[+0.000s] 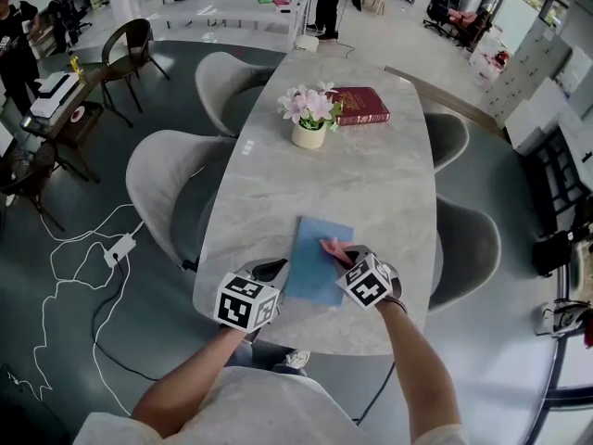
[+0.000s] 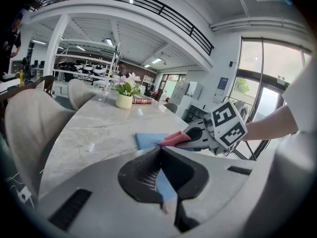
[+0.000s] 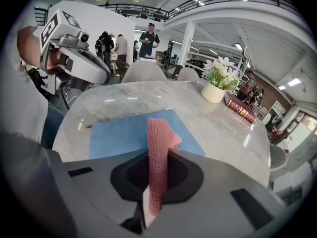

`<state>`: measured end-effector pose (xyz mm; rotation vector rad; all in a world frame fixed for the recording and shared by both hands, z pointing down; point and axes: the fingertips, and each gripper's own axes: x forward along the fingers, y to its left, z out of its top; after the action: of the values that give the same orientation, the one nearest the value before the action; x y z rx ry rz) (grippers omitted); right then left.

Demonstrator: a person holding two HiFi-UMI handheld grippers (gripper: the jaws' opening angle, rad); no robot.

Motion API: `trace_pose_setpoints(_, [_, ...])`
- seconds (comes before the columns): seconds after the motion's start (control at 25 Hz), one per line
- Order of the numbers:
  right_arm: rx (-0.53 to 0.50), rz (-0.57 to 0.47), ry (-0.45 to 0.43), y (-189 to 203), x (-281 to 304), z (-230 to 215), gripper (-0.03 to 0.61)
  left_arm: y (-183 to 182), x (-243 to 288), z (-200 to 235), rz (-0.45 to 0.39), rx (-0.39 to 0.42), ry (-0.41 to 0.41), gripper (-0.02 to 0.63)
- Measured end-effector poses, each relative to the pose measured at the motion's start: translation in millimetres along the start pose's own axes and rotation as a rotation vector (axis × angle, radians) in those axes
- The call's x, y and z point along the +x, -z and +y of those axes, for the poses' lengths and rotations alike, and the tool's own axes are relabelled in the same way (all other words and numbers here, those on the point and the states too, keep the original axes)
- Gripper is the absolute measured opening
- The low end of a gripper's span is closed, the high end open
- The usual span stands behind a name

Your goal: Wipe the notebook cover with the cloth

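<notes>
Your left gripper (image 1: 276,271): jaws closed on the near left edge of the blue notebook (image 1: 320,260), which lies flat on the marble table (image 1: 371,184) close to your side of it. Your right gripper (image 1: 343,254): jaws pinched together on a pink knitted cloth (image 1: 331,246), whose free end lies over the right part of the notebook cover. Also on the table, well apart at the far end: one pot of pink and white flowers (image 1: 309,119) with a dark red book (image 1: 359,106) just beside it, and grey chairs (image 1: 167,174) standing along both long sides.
</notes>
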<state>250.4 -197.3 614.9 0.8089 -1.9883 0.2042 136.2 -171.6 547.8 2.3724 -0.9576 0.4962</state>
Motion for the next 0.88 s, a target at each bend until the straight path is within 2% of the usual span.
trace_pose_setpoints(0.88, [0.059,-0.040,-0.070,29,-34,80,0.015,7,10,-28,0.013,0.023,0.057,0.006])
